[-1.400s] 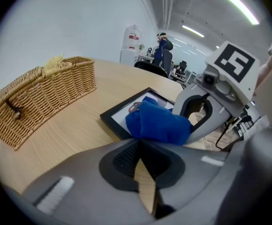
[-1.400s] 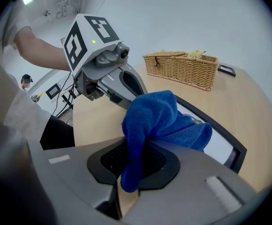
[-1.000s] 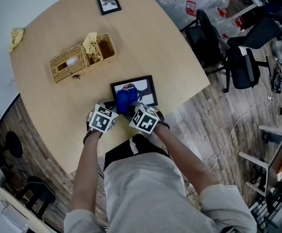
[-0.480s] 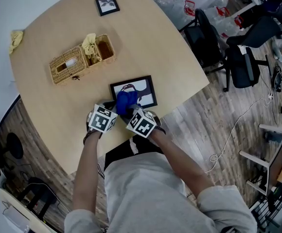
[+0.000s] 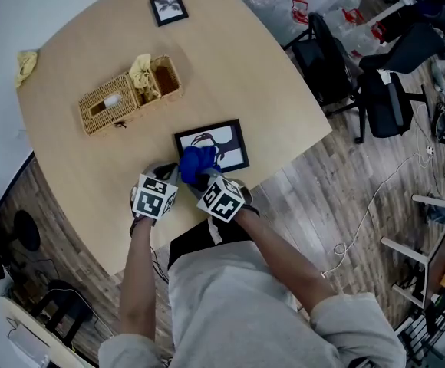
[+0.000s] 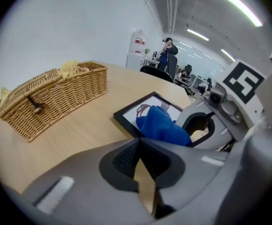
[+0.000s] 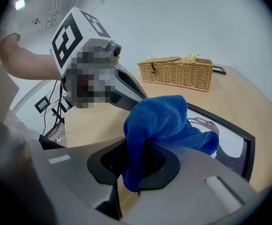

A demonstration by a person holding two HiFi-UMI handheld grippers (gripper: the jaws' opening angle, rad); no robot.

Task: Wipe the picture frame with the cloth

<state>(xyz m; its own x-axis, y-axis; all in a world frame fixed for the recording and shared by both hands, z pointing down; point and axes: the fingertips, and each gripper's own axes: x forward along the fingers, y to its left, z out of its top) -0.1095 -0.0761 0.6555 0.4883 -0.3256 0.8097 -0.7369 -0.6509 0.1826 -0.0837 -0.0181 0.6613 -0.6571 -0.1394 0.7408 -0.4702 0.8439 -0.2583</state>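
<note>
Pinching a fold of the blue cloth (image 7: 159, 118), the right gripper (image 7: 135, 159) has its fingers clamped on the fabric. The rest of the cloth bunches up and forward over the fingertips. The wad rests on the near-left corner of the picture frame (image 5: 221, 146), which lies flat on the bench (image 5: 245, 67) close to the near edge, in front of the person.

The frame's long axis runs roughly along that near edge, rising a little toward the bench's right corner. From the right fingers, nearly all of the glass lies ahead and to the right; only the corner under the cloth is covered. A wiping stroke would therefore likely travel along the long axis, away from the left gripper and toward the frame's right end.

The left gripper (image 6: 138, 142) sits just beside the frame's left end, off the glass. Its fingers are pressed together with nothing between them, and they do not appear to touch the frame. It is the nearer one for steadying that end if the frame slides, though the right does the wiping.

A wicker basket (image 5: 130, 92) stands farther in toward the bench's middle, well apart. A small frame (image 5: 168, 7) lies near the far edge.
</note>
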